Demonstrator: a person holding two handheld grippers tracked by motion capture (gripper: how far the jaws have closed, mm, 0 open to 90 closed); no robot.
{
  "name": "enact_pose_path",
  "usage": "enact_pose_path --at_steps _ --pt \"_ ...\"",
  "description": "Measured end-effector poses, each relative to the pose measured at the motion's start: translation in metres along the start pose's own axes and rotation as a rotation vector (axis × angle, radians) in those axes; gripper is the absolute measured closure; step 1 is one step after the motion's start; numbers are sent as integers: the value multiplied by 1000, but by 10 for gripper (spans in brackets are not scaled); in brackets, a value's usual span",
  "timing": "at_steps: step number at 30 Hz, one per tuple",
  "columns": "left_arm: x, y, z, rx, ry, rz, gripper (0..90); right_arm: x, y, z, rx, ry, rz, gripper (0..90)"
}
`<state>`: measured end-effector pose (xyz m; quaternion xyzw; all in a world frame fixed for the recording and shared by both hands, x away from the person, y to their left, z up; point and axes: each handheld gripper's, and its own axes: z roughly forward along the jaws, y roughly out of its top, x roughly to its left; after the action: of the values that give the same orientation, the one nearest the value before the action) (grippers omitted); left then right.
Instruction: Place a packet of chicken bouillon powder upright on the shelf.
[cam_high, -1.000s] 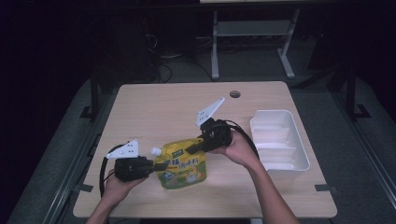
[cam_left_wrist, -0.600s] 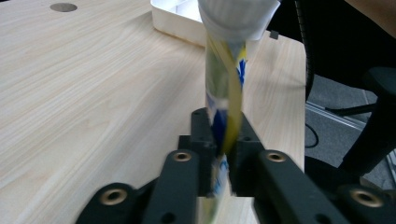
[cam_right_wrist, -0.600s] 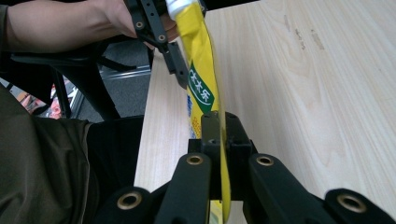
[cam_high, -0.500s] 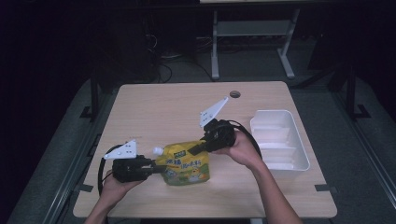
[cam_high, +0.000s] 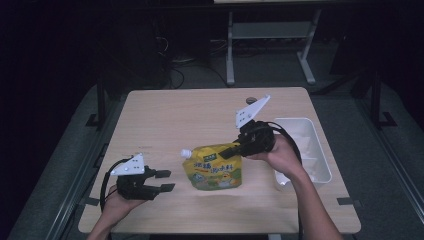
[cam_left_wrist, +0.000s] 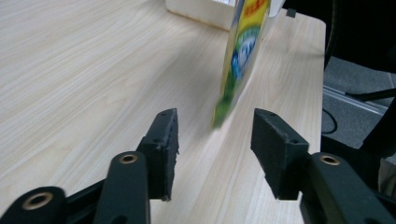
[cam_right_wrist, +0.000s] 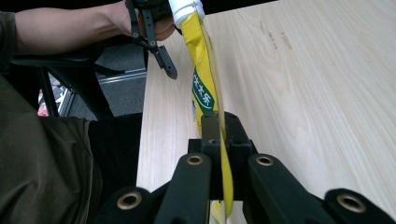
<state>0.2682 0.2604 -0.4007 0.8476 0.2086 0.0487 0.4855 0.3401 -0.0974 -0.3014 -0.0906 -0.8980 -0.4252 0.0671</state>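
A yellow drink pouch (cam_high: 215, 170) with a white cap (cam_high: 186, 153) hangs upright just over the wooden table (cam_high: 175, 120). My right gripper (cam_high: 235, 148) is shut on the pouch's top right edge. In the right gripper view the jaws pinch the thin yellow pouch (cam_right_wrist: 205, 84) edge-on, below its cap (cam_right_wrist: 187, 7). My left gripper (cam_high: 166, 181) sits to the pouch's left, apart from it. Its jaws have just been opening and nothing is pressed between them. In the left gripper view the pouch (cam_left_wrist: 240, 56) hangs just ahead of the open left gripper (cam_left_wrist: 215, 135).
A white plastic tray (cam_high: 320, 150) stands at the table's right side, behind the right hand. A small round hole (cam_high: 251, 100) marks the table's far edge. The near table edge runs just under both forearms. A dark sleeve (cam_right_wrist: 42, 163) lies left of the right gripper.
The left gripper opened, let go of the pouch and drew back to the left. The right gripper lifted the pouch up and to the right.
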Motion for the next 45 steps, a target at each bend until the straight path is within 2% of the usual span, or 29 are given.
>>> enact_pose_path --at_steps 11,13,14,19,20,26,33,34,36,45 --pt "5 -7 5 28 16 -13 457 -1 -9 -42 -26 -40 23 895" --pt "6 -8 6 29 19 -15 441 -2 -9 -45 -26 -45 24 895" --pt "7 -8 7 32 20 -21 421 -3 -11 -54 -33 -60 34 894" --pt "11 -10 6 25 21 -43 378 -5 -15 -70 -43 -79 43 894" --pt "11 -10 6 25 22 -47 362 -5 -17 -79 -48 -90 48 894" --pt "13 -13 10 42 25 -59 333 -5 -21 -104 -56 -121 58 893" --pt "14 -14 11 42 26 -63 330 -7 -36 -133 -64 -168 91 893" --pt "14 -14 11 42 26 -63 329 -7 -36 -133 -64 -168 91 893" --pt "14 -15 12 49 26 -64 328 -9 -45 -144 -73 -184 122 893" --pt "15 -16 12 52 28 -66 324 -12 -64 -161 -68 -222 165 892"
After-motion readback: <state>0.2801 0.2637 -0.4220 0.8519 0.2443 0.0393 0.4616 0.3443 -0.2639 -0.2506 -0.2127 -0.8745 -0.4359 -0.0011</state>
